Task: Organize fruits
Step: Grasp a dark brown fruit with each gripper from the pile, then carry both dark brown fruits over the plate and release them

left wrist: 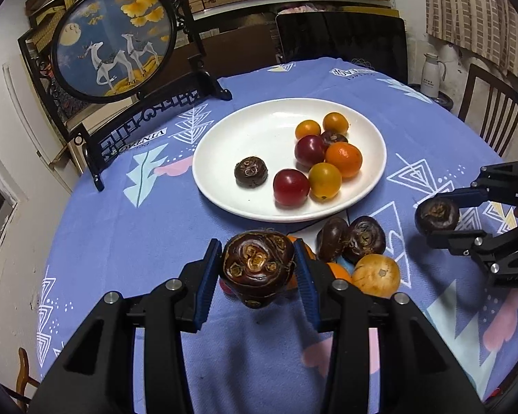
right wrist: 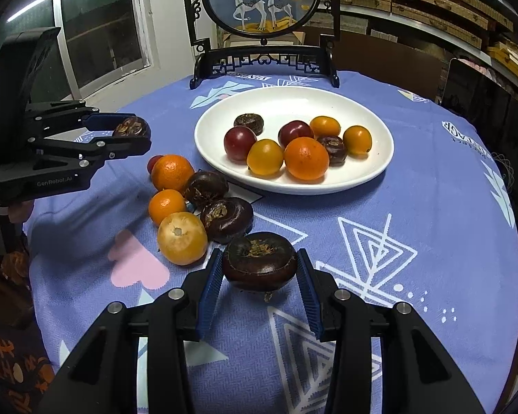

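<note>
A white plate (left wrist: 259, 120) (right wrist: 293, 103) holds several fruits: red plums, yellow and orange citrus, dark water chestnuts. My left gripper (left wrist: 258, 269) is shut on a dark water chestnut (left wrist: 257, 267), held above the cloth in front of the plate; it also shows in the right wrist view (right wrist: 131, 134) with its chestnut (right wrist: 132, 126). My right gripper (right wrist: 260, 270) is shut on another water chestnut (right wrist: 260, 260), seen in the left wrist view (left wrist: 442, 220) with its chestnut (left wrist: 437, 214). Loose fruits lie near the plate: two chestnuts (right wrist: 226, 219), oranges (right wrist: 172, 172), a pale yellow fruit (right wrist: 182, 238).
The round table has a blue patterned cloth (right wrist: 397, 207). A framed deer screen on a black stand (left wrist: 114, 39) (right wrist: 262, 0) stands behind the plate. Chairs (left wrist: 490, 114) and a white thermos (left wrist: 431, 74) are beyond the table edge.
</note>
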A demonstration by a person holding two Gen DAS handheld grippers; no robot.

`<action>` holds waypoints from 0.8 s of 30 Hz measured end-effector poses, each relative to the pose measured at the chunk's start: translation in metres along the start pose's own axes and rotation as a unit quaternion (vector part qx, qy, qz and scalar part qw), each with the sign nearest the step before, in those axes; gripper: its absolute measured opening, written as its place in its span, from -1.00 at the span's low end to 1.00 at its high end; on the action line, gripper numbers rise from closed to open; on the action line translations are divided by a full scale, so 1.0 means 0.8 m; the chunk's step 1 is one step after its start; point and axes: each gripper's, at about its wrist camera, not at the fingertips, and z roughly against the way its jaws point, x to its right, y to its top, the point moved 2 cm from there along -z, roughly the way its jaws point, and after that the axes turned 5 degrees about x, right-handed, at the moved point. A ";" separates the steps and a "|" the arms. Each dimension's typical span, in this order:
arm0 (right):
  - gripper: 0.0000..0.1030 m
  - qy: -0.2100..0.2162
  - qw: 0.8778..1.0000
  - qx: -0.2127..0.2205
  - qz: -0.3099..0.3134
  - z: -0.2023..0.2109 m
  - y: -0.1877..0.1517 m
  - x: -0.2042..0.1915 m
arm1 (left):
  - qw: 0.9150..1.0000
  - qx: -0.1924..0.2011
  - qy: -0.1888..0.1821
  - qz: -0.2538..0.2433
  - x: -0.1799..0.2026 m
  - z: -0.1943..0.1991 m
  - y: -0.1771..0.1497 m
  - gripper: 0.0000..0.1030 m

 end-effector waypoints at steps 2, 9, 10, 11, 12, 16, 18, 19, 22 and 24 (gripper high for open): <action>-0.16 0.000 1.000 -0.001 -0.002 -0.001 -0.002 0.000 | 1.000 -0.002 0.001 -0.001 0.001 -0.003 0.000 -0.20; -0.16 0.006 1.000 -0.002 -0.005 -0.002 -0.006 0.000 | 1.000 -0.003 0.002 0.010 -0.008 -0.003 -0.002 -0.20; -0.16 0.006 1.000 -0.001 -0.005 -0.002 -0.007 0.000 | 1.000 -0.003 0.003 0.014 -0.010 -0.003 -0.004 -0.20; -0.16 0.008 1.000 -0.001 -0.006 -0.002 -0.008 -0.001 | 1.000 -0.003 0.004 0.019 -0.014 -0.003 -0.006 -0.20; -0.16 0.009 1.000 -0.002 -0.007 -0.003 -0.009 -0.001 | 1.000 -0.005 0.005 0.023 -0.018 -0.003 -0.009 -0.20; -0.16 0.011 1.000 -0.006 -0.010 -0.007 -0.013 -0.002 | 0.999 -0.021 -0.004 0.045 -0.031 -0.008 -0.022 -0.20; -0.16 0.012 1.000 -0.008 -0.011 -0.010 -0.014 -0.004 | 0.998 -0.026 -0.009 0.050 -0.033 -0.010 -0.025 -0.20; -0.16 0.012 1.000 -0.008 -0.012 -0.011 -0.013 -0.004 | 0.998 -0.028 -0.010 0.051 -0.033 -0.012 -0.025 -0.20; -0.16 0.014 1.000 -0.002 -0.010 -0.010 -0.006 -0.005 | 0.998 -0.022 -0.015 0.051 -0.030 -0.011 -0.018 -0.20; -0.16 0.018 1.000 0.001 -0.010 -0.009 -0.003 -0.007 | 0.998 -0.016 -0.018 0.050 -0.027 -0.010 -0.013 -0.20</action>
